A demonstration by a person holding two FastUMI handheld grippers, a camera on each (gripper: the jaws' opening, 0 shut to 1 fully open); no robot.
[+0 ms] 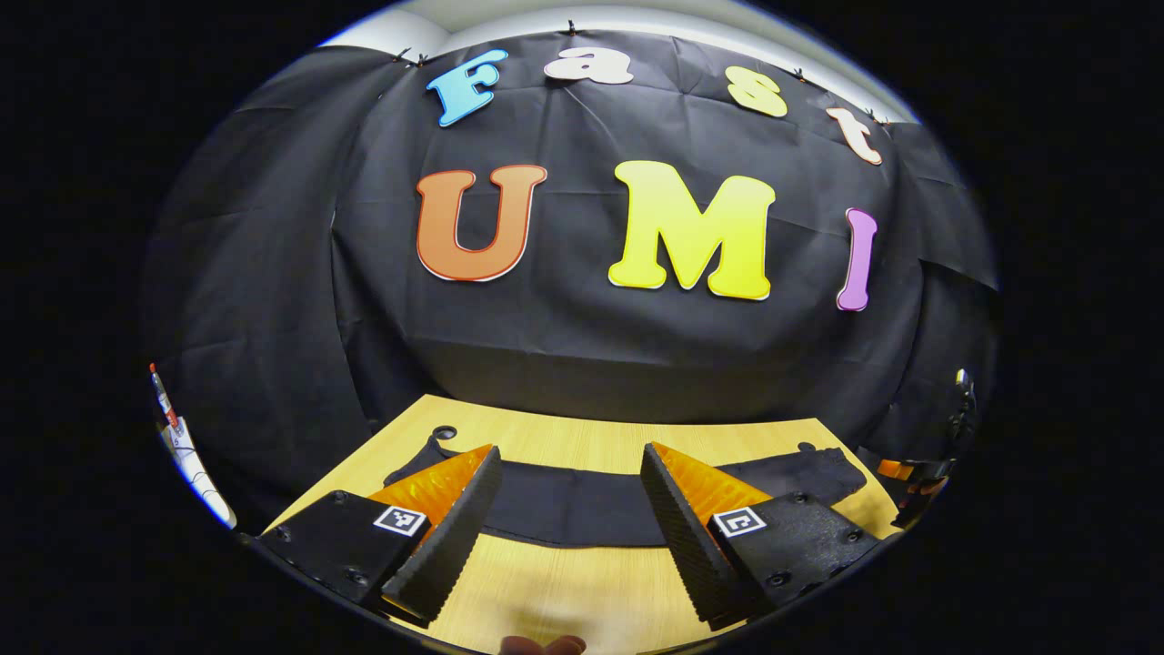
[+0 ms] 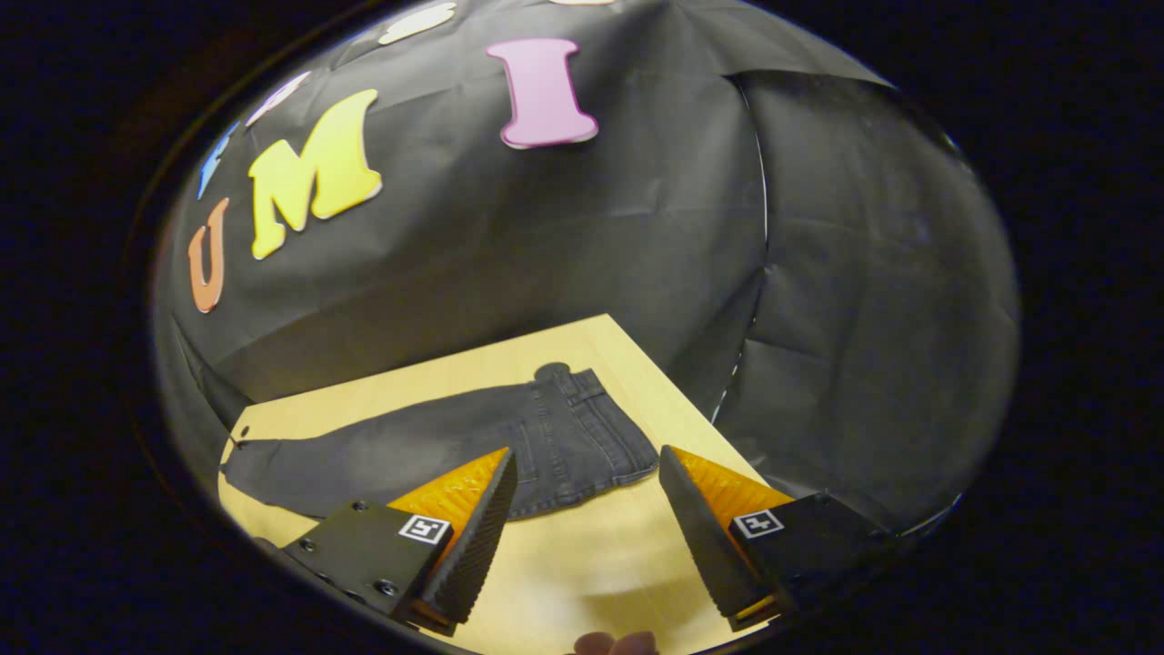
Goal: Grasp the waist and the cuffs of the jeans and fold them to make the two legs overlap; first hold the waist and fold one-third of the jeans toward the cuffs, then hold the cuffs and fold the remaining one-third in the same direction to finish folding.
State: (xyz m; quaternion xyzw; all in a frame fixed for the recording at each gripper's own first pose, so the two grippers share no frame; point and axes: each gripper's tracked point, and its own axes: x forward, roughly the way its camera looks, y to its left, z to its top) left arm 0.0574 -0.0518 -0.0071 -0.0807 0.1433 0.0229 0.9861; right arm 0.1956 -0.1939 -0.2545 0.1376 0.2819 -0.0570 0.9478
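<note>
Dark grey jeans [image 2: 473, 437] lie flat along the wooden table [image 2: 582, 564], legs laid one over the other, waist [image 2: 591, 428] toward the table's right end and cuffs [image 2: 241, 464] at the left. In the left gripper view the jeans [image 1: 573, 505] stretch as a dark band across the table [image 1: 564, 591]. My left gripper [image 1: 568, 450] stands open above the table, short of the jeans' middle. My right gripper [image 2: 587, 455] is open too, hovering near the waist with nothing between its fingers.
Black cloth walls close the booth behind and to the right of the table. The table's right edge [image 2: 673, 400] runs just past the waist. A fingertip [image 1: 544, 644] of the holding hand shows at the bottom. Bare wood lies in front of the jeans.
</note>
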